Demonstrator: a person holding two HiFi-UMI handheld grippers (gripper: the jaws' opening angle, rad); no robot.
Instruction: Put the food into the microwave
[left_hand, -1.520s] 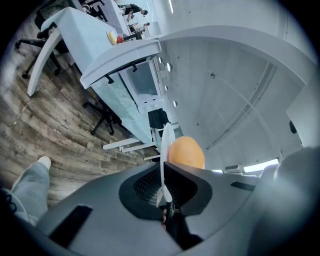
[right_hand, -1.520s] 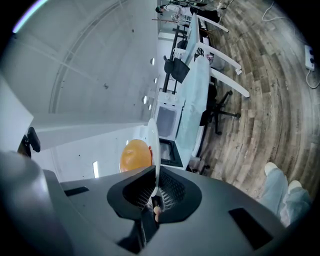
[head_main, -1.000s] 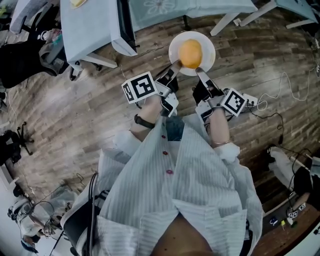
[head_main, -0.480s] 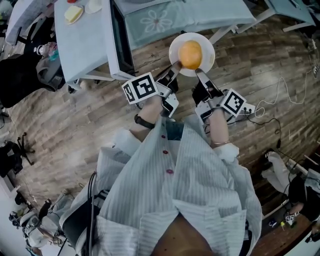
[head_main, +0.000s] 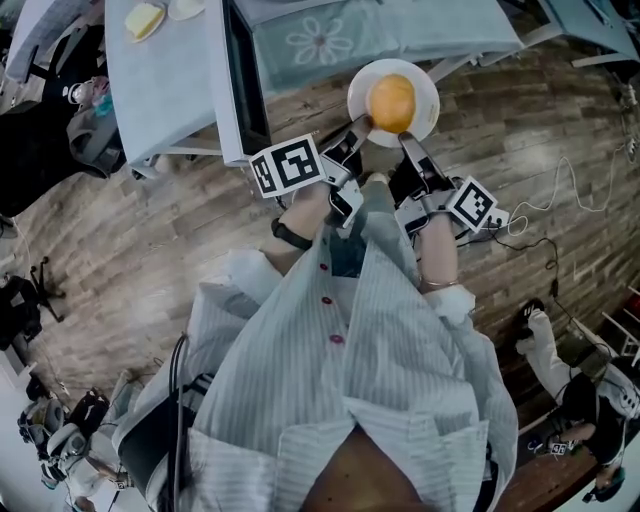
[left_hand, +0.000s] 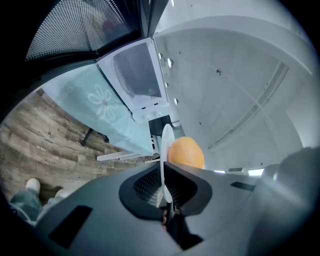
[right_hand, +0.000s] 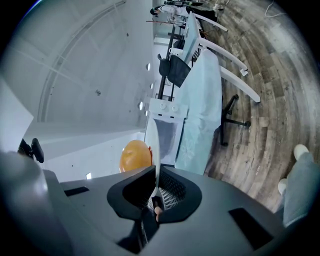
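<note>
Where the food sits: a round orange piece of food lies in the middle of a round white plate, which is held level in the air above the brown wooden plank floor, out in front of the person's striped pale shirt
Left gripper: it reaches forward to the plate's near left rim, its fingers pressed together on that rim
Left gripper view: the thin edge of the plate runs between the black ribbed pads, which pinch it; the food shows just past the jaws
Right gripper: it reaches forward to the plate's near right rim, its fingers likewise clamped on the rim
Right gripper view: the plate is seen edge-on between the ribbed pads, which pinch it, with the food on the far side of it
Microwave: a white box-shaped microwave with a grey window stands on a table under a pale blue cloth printed with a white flower; it is ahead of the plate and apart from it, so the food is outside it; the right gripper view shows two round knobs on its white panel
Door: whether it is open I cannot tell
Side table: a second pale-topped table stands left of the plate
</note>
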